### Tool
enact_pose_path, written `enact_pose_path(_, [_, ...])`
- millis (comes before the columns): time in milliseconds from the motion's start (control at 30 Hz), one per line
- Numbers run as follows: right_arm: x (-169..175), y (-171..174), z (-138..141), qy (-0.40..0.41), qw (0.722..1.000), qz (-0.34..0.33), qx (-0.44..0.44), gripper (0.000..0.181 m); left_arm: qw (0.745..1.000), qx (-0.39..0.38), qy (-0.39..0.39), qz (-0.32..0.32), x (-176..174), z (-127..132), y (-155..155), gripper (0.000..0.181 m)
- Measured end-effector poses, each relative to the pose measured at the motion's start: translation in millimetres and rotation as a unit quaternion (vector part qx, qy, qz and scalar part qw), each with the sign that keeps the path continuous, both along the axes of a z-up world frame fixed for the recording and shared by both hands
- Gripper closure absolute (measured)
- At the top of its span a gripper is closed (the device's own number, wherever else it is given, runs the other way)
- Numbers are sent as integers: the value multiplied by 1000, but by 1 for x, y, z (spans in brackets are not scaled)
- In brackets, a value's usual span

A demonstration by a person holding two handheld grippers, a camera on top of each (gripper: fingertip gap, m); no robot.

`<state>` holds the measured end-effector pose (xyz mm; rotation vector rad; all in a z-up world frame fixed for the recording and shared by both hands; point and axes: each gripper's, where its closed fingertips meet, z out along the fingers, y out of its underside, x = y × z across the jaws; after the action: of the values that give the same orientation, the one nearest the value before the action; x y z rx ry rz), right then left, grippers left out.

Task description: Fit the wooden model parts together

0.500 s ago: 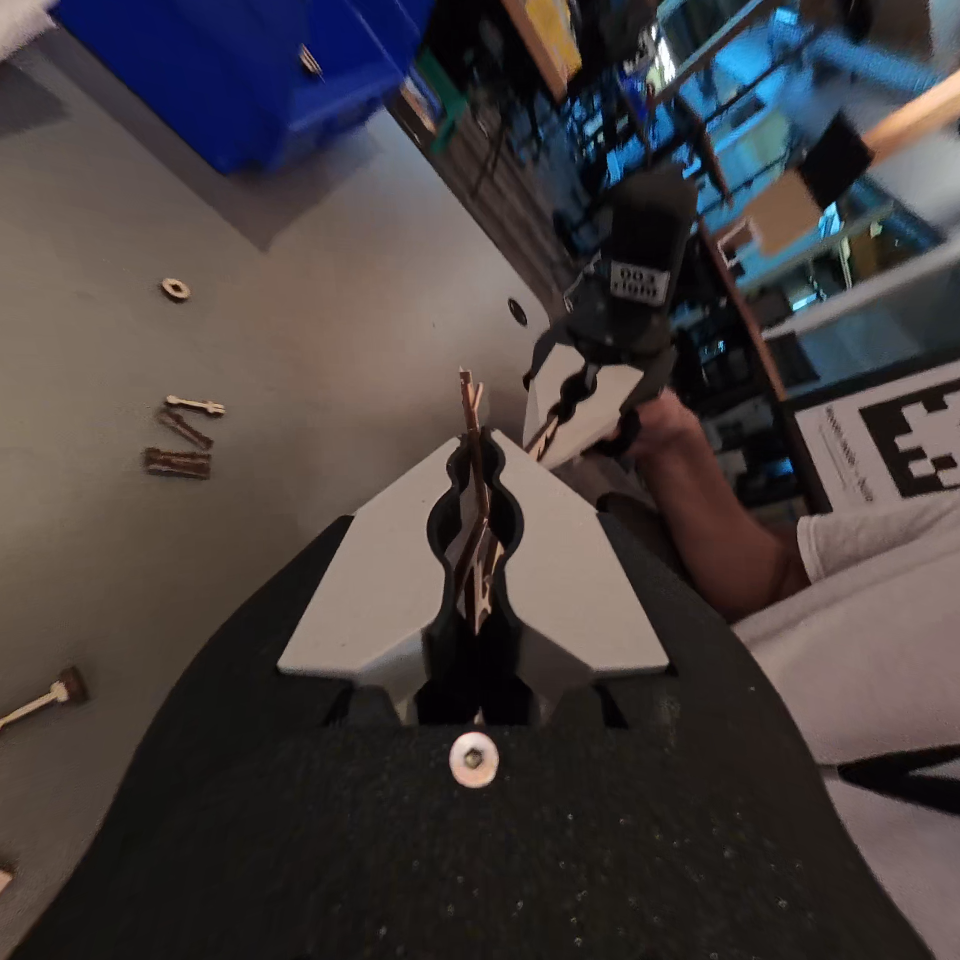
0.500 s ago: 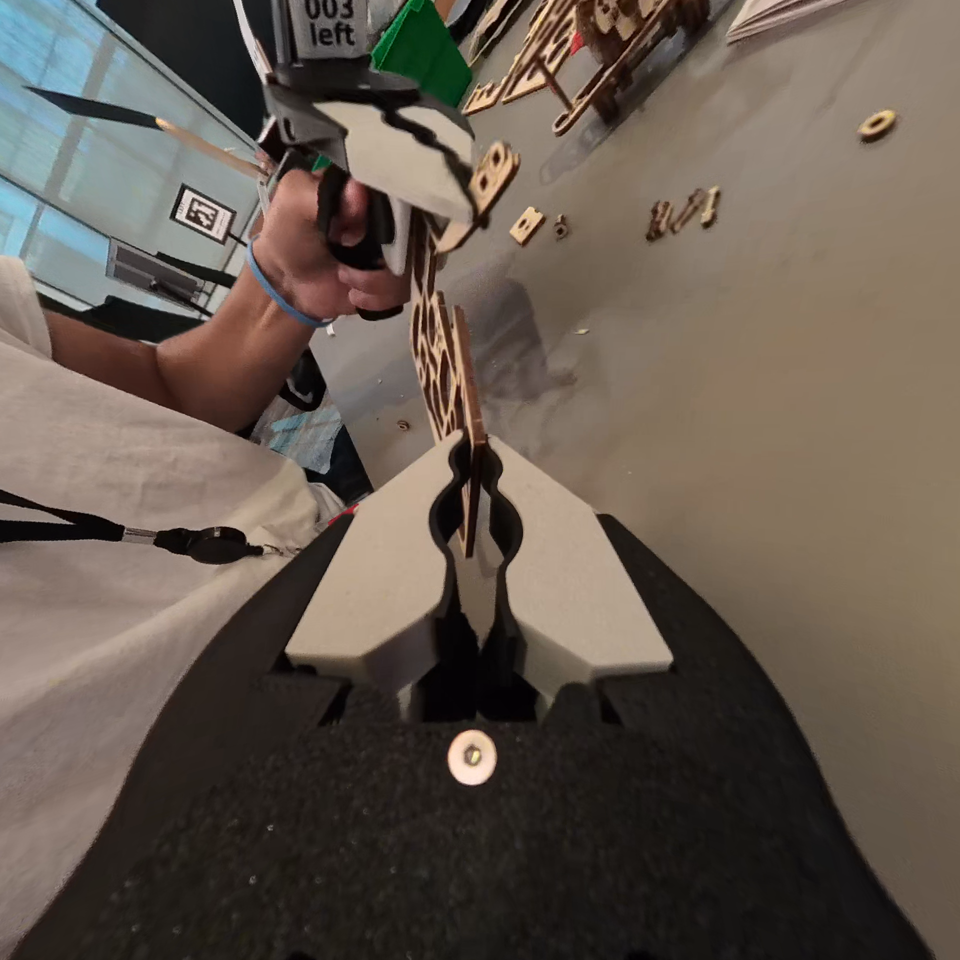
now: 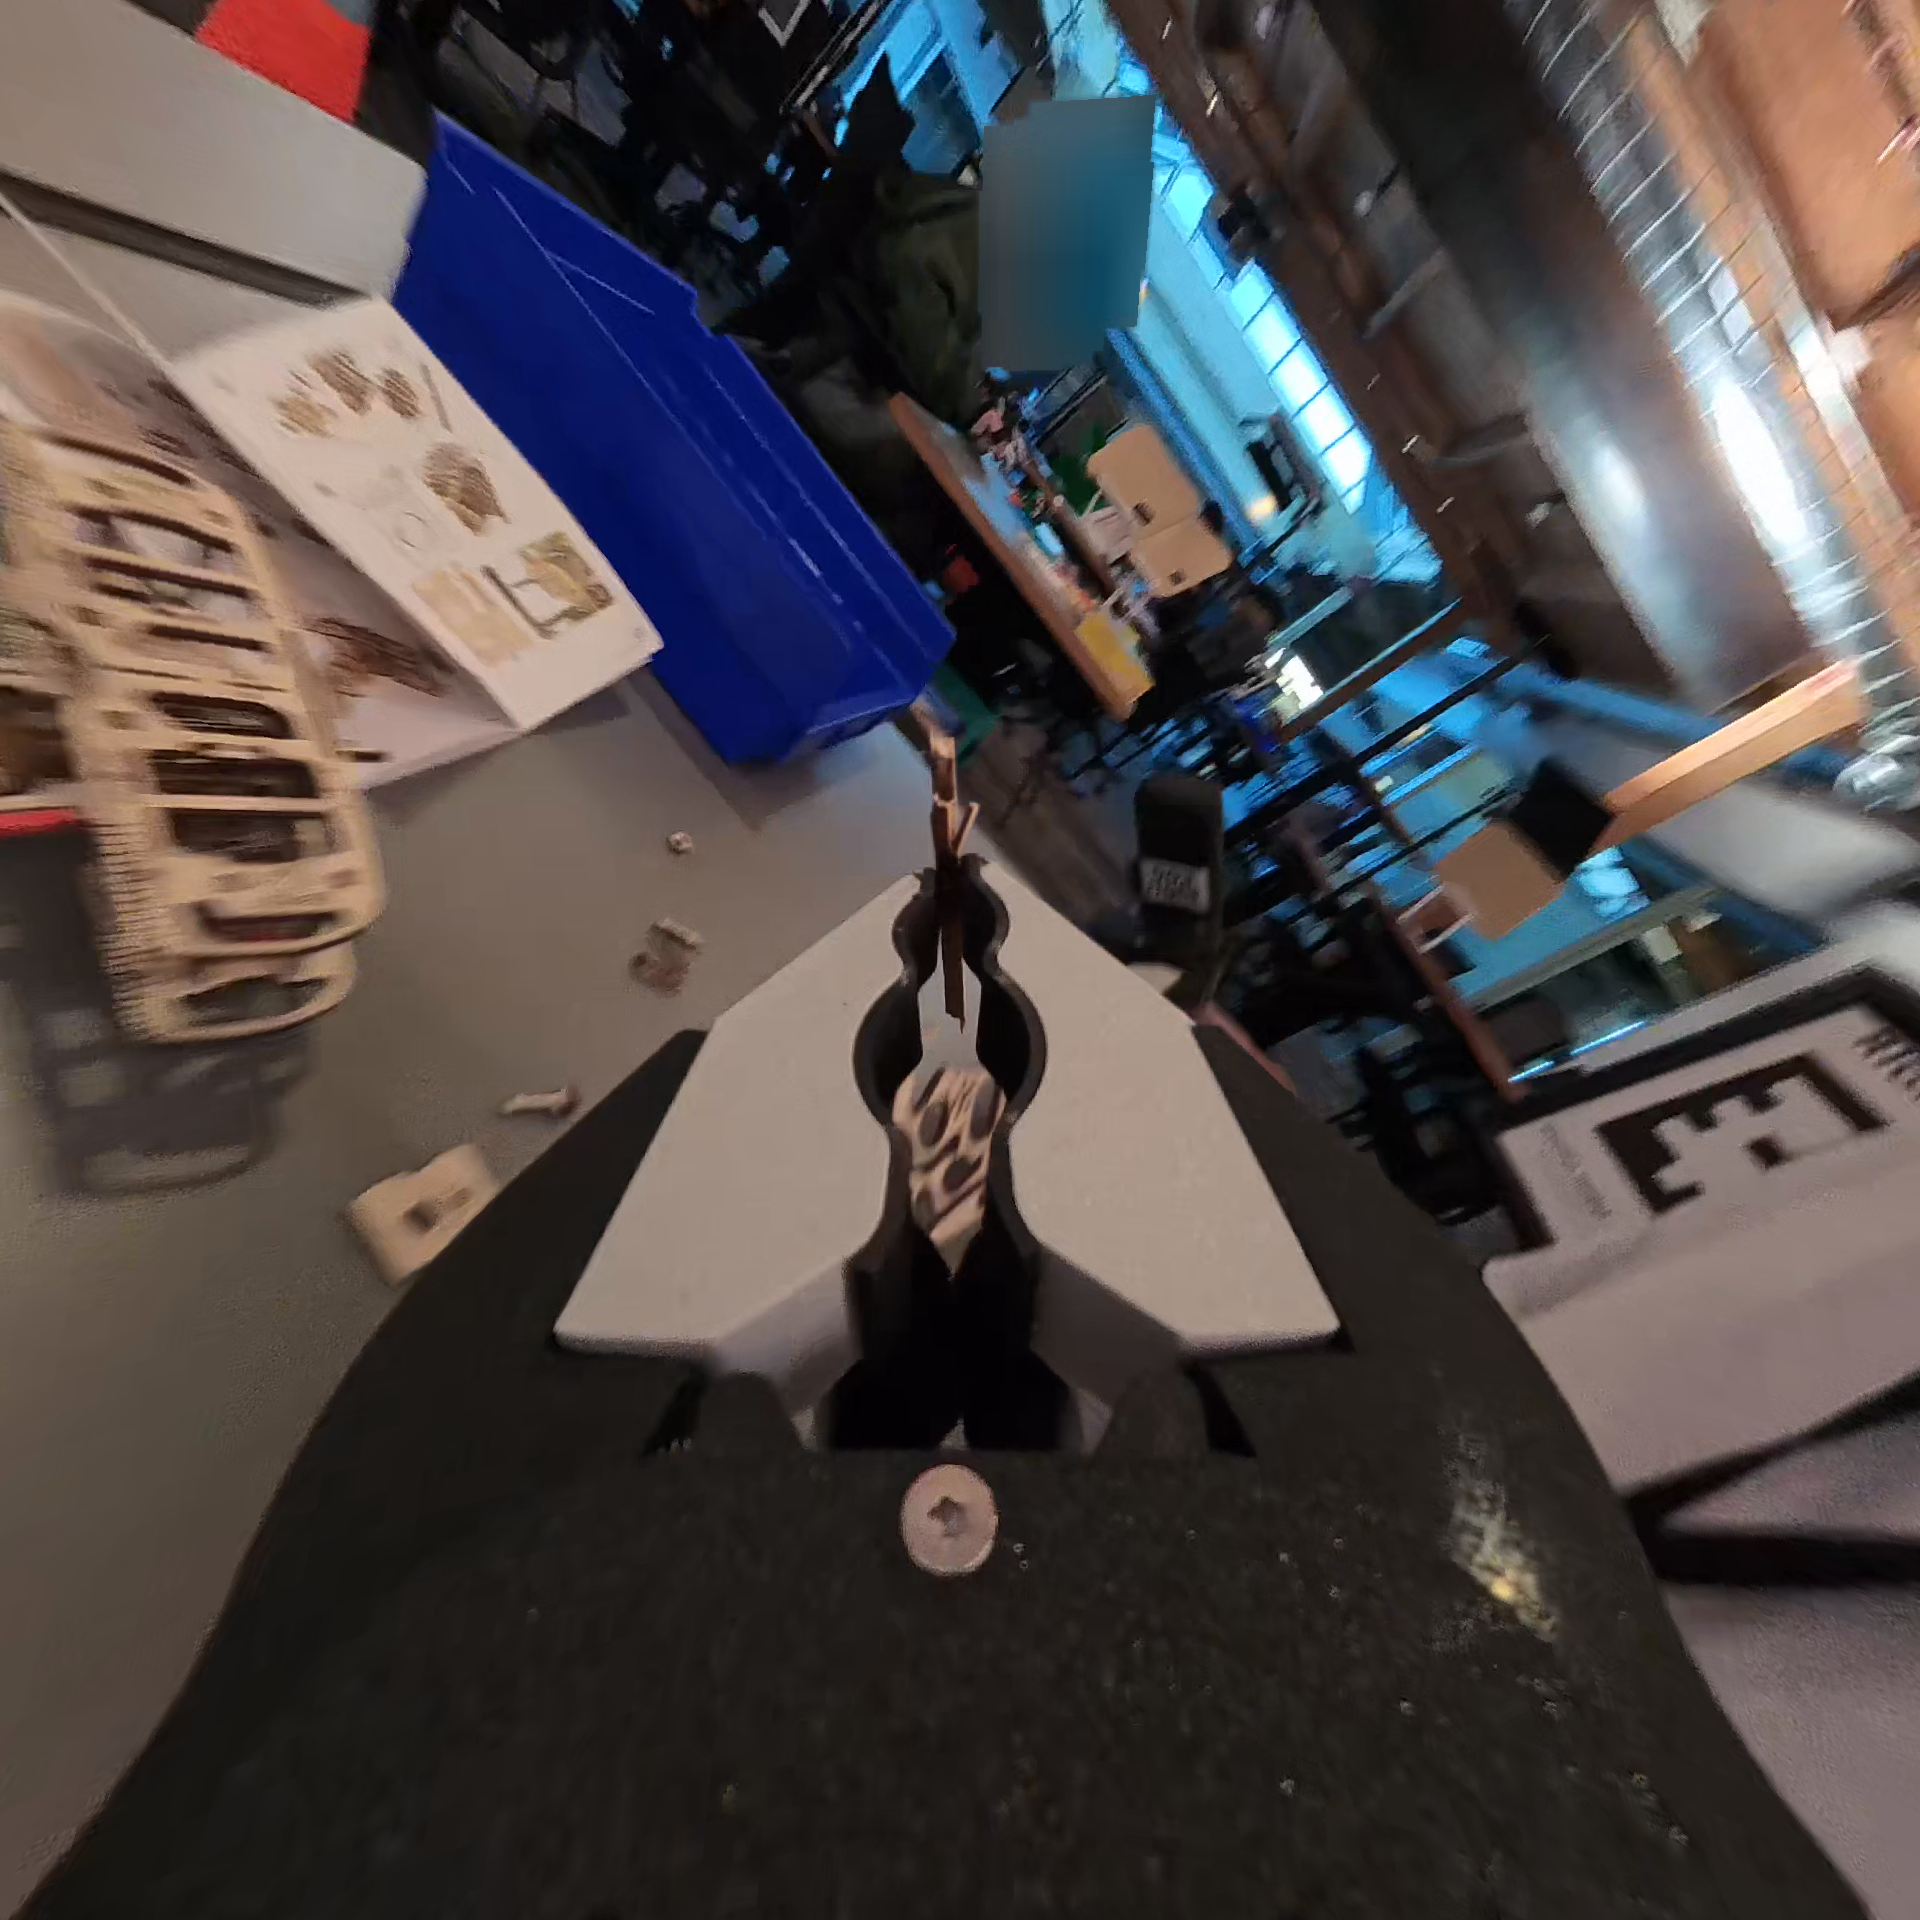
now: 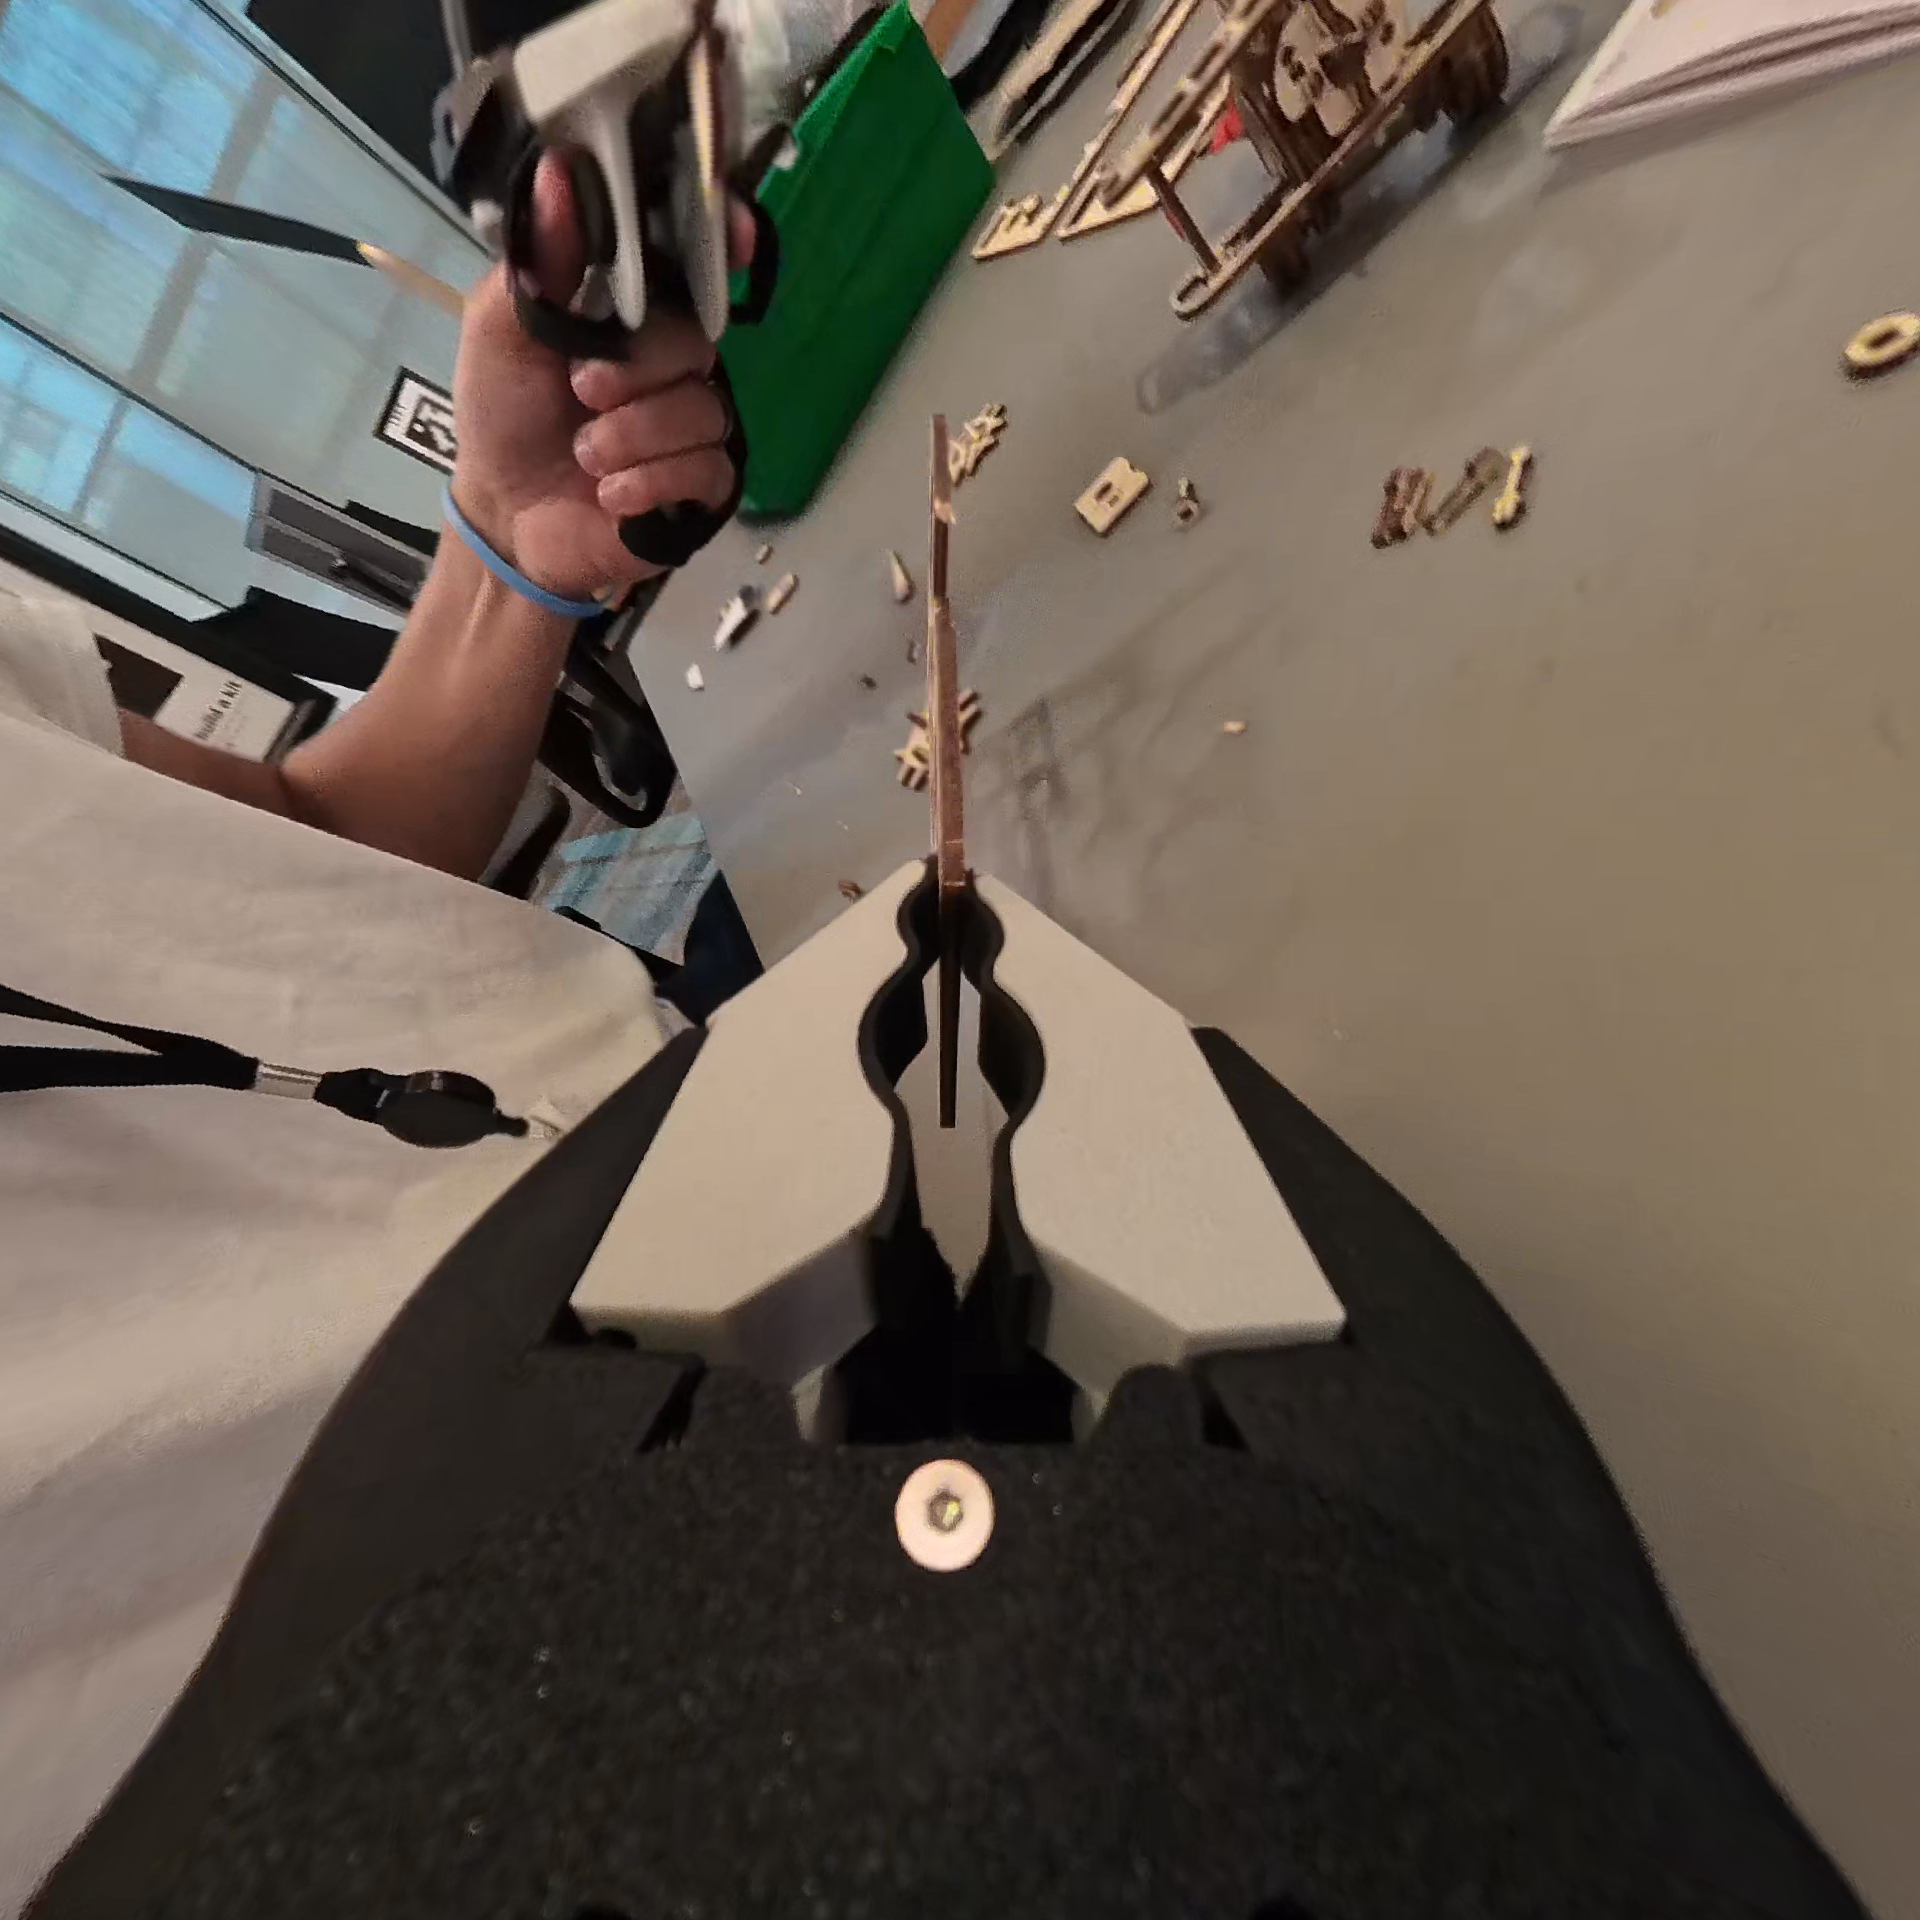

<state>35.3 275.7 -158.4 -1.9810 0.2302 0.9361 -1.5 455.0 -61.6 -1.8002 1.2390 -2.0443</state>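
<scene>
The right hand-held gripper (image 4: 948, 894) is pinching a flat wooden panel (image 4: 943, 665) edge-on at its tips, so in the right wrist view the panel shows only as a thin strip whose long axis runs straight ahead toward twelve o'clock, over the grey counter (image 4: 1455, 935). The left hand-held gripper (image 3: 948, 896) is likewise pressed together on a thin wooden piece (image 3: 943, 831), dark and narrow, which also juts toward twelve o'clock past its tips; a perforated pale part shows deeper in the gap behind them, and whether it belongs to the same piece cannot be told. The relation that matters is how the two held parts lie to each other: from the right wrist view the left hand-held gripper (image 4: 707, 135) sits up at about eleven o'clock, raised and well apart from the panel's far end, so the parts are not mated now. Joining them looks to need the left piece brought down toward four or five o'clock onto the panel. Loose wooden bits (image 4: 1444, 509) lie on the counter at about one o'clock, and a partly built wooden model (image 4: 1288, 156) stands beyond them.
</scene>
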Motion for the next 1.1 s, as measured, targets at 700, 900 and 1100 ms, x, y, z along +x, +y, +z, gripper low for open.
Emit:
enact_pose_path(700, [-178, 330, -13, -78, 991, 69, -83, 181, 934, 97, 81, 333, -319, -60, 126, 181])
enact_pose_path(900, [-177, 360, -64, -236, 957, 73, -152, 176, 922, 101, 95, 363, -351, -60, 148, 181])
enact_pose_path(1100, [-173, 370, -73, -300, 940, 59, -151, 165, 921, 82, 113, 365, -359, -68, 151, 181])
